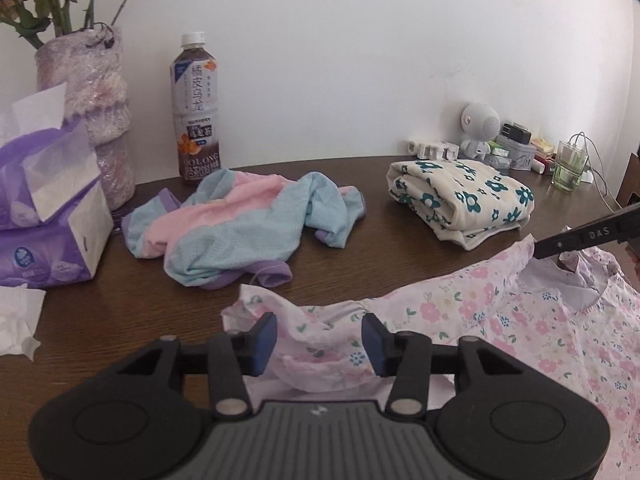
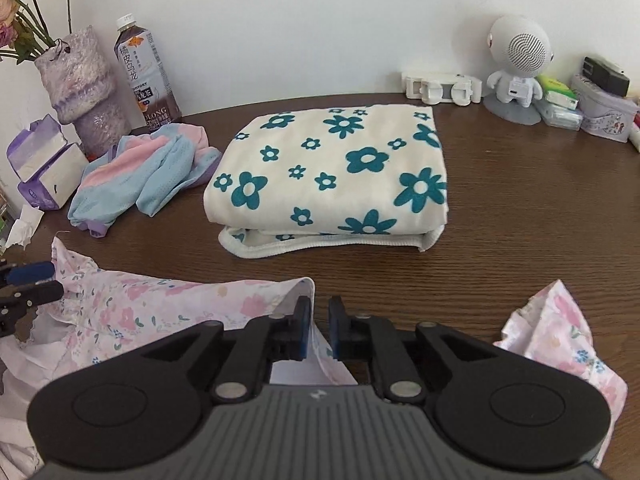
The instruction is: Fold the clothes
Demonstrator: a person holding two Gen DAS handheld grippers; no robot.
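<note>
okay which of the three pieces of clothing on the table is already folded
The cream garment with teal flowers, lying as a neat flat stack. The pink-and-blue mesh garment is a crumpled heap, and the pink floral garment lies spread out between the tools.

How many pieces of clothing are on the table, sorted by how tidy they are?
Folded: 1, the cream garment with teal flowers.
Crumpled in a heap: 1, the pink, blue and purple mesh garment.
Being handled: 1, the pink floral garment, with the left gripper open around one part and the right gripper nearly closed on an edge.
Total: 3
</note>
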